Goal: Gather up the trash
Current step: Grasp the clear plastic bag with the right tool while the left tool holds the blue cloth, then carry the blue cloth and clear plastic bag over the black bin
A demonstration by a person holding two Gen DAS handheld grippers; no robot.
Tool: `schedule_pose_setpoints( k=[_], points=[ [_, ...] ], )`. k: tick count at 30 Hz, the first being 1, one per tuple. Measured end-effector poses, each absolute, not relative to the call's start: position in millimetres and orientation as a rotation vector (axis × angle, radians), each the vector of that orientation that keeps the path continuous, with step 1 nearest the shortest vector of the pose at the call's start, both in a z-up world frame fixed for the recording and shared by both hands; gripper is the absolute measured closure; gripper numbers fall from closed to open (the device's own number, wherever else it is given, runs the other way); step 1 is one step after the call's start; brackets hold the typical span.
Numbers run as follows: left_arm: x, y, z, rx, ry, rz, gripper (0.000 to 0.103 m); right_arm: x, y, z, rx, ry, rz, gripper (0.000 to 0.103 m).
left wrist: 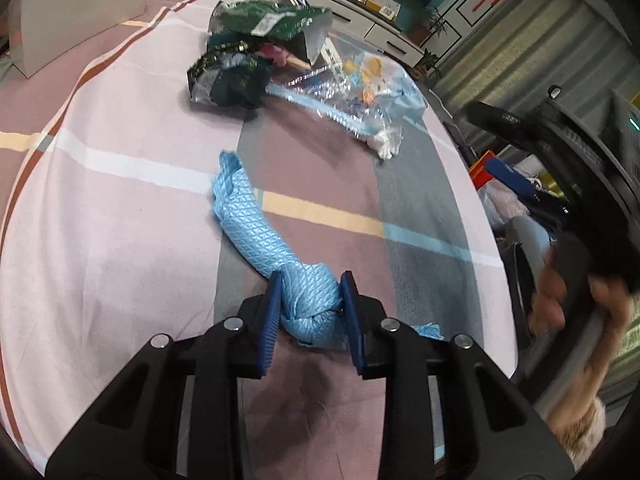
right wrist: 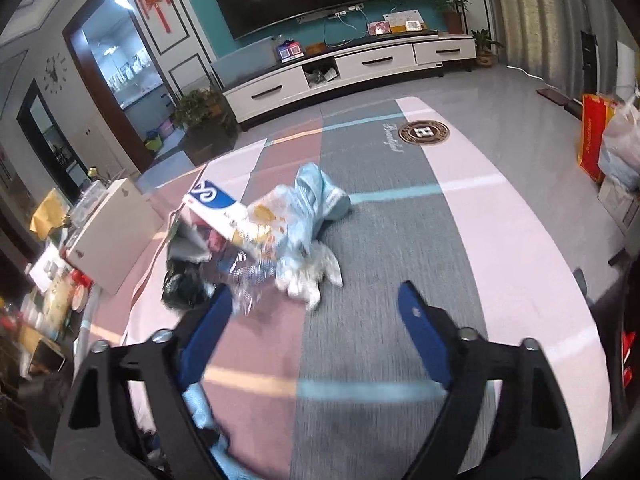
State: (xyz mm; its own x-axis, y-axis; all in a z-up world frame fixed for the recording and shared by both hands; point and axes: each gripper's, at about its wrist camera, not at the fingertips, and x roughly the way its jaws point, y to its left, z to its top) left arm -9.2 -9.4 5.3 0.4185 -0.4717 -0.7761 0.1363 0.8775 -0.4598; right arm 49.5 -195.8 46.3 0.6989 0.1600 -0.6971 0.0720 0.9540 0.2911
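Observation:
My left gripper [left wrist: 311, 280] is shut on a crumpled light-blue textured cloth [left wrist: 256, 220] that trails away across the striped tablecloth [left wrist: 120, 208]. Beyond it lies a trash pile: green and dark wrappers [left wrist: 248, 52] and a clear plastic bag with blue and orange print [left wrist: 360, 92]. In the right wrist view my right gripper [right wrist: 316, 300] is open and empty above the cloth-covered table [right wrist: 400, 240]. The same pile lies just ahead of it: a blue-white box [right wrist: 220, 208], a light-blue bag [right wrist: 316, 192], white tissue [right wrist: 316, 276] and dark wrappers [right wrist: 184, 284].
A white board [left wrist: 76, 12] stands at the table's back left, also in the right wrist view [right wrist: 120, 236]. A hand on the other gripper [left wrist: 580, 280] is at the right edge. Bags [right wrist: 612, 144] sit on the floor at right. A TV cabinet [right wrist: 340, 72] lines the far wall.

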Motion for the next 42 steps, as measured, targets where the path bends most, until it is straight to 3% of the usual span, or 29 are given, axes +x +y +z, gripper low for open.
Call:
schedule_pose_setpoints(
  k=[6,10,12,13,21,28,42],
  points=[
    [-9,12,24,-0.388,1.008,-0.371,0.073,112,-189,41,0.344,0.870,0.081,0.055],
    [-9,27,30,-0.405,0.982,-0.328,0.073,133,-188,29,0.370,0.921,0.090,0.063],
    [-9,31,35,-0.395,0.965,-0.312,0.073,135,-184,23,0.350,0.937,0.079,0.080],
    [-9,32,38,-0.383,0.950,-0.300,0.073,134,-184,21,0.342,0.935,0.075,0.082],
    [-9,35,46,-0.380,0.908,-0.254,0.073,92,-179,34,0.331,0.852,0.129,0.089],
    [-19,29,50,-0.343,0.884,-0.241,0.073,29,-186,75,0.315,0.717,0.153,0.089],
    [-36,13,59,-0.271,0.825,-0.226,0.073,-37,-214,100,0.296,0.586,0.065,0.089]
  ],
)
